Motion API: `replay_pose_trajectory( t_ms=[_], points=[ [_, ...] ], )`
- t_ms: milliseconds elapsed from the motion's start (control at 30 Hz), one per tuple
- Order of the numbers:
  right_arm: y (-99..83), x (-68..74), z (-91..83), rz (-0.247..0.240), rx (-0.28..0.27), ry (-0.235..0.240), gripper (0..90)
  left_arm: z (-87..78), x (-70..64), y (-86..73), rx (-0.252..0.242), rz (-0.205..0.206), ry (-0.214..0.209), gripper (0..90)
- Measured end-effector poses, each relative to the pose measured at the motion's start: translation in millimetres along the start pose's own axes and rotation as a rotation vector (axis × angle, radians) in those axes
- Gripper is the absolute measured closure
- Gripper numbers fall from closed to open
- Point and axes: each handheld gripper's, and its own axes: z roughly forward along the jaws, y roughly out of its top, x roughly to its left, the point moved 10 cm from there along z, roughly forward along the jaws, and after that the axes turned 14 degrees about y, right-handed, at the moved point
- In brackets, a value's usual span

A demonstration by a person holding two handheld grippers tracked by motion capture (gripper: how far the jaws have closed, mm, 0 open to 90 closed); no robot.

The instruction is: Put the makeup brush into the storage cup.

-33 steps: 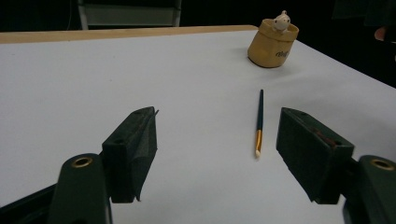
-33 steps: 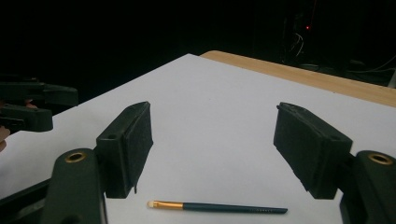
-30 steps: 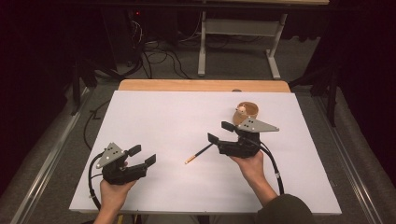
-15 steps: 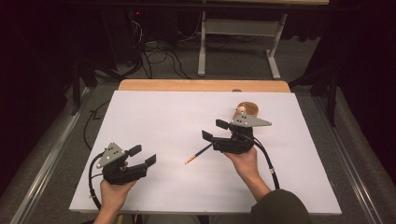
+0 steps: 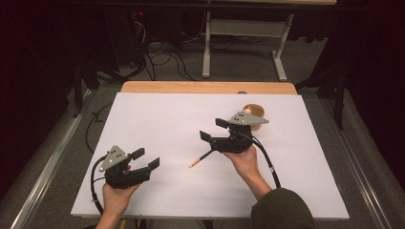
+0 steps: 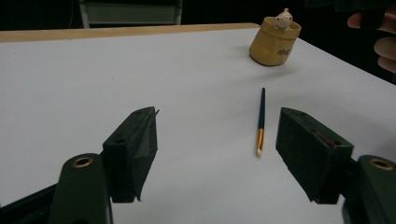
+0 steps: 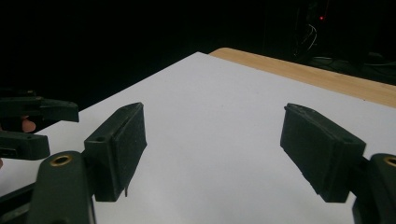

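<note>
Between the wide-open, empty jaws of the left hand-held gripper (image 6: 217, 163), its own view shows a brush (image 6: 260, 122) lying flat on the white table (image 6: 70, 79), its pale tip nearest, and a tan holder (image 6: 274, 41) beyond; from above, the right hand-held gripper (image 5: 213, 129), equally open and empty, hovers over the brush's dark end amid a dark room.

The left gripper (image 6: 217, 156) held its two black padded jaws wide apart above the white table top (image 6: 93, 74), nothing between them. A slim dark-handled brush with a gold ferrule and pale tip (image 6: 261, 122) lay flat on the white surface beyond the jaws, nearer the right-hand one, tip toward the camera. Farther back stood a small tan sack-shaped holder with a white figure peeking from its top (image 6: 274, 41). Fingers of the other hand (image 6: 384, 46) showed at the upper right edge.
</note>
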Motion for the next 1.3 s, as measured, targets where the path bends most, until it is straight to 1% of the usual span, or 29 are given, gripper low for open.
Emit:
replay_pose_trajectory(
  t_ms=[67,200,367,467,733,900,1033,1200,1300],
  points=[
    [2.6,0.1,0.7,-0.002,-0.003,0.000,23.9,0.4,-0.3,0.0,0.000,0.002,-0.001,29.9],
    [6.2,-0.7,1.1,0.017,-0.018,0.000,23.8,0.5,-0.2,-0.3,0.001,0.002,-0.002,29.9],
    [8.1,-3.1,2.4,0.026,-0.029,-0.001,23.9,-0.1,0.1,0.1,0.000,-0.006,-0.002,29.9],
    [8.9,-3.9,4.2,0.033,-0.024,0.003,24.3,0.4,-0.4,-0.3,0.002,0.000,-0.001,29.8],
    [14.2,-3.1,11.9,0.009,-0.019,0.003,25.4,-1.2,0.6,0.3,-0.002,-0.007,-0.002,29.9],
    [17.0,-5.3,18.2,0.018,-0.020,-0.004,25.2,-0.9,0.1,0.9,-0.004,-0.008,-0.003,29.9],
    [16.8,-6.4,21.7,0.016,-0.003,-0.007,25.2,-0.4,-0.4,0.6,-0.001,-0.005,-0.004,29.9],
    [12.9,-8.6,23.4,0.011,0.066,-0.021,26.0,-1.2,1.1,0.6,0.002,-0.010,-0.003,30.1],
    [9.5,-9.3,24.6,-0.016,0.124,-0.038,25.9,-0.6,0.6,0.4,0.004,-0.009,-0.003,30.1]
  ],
)
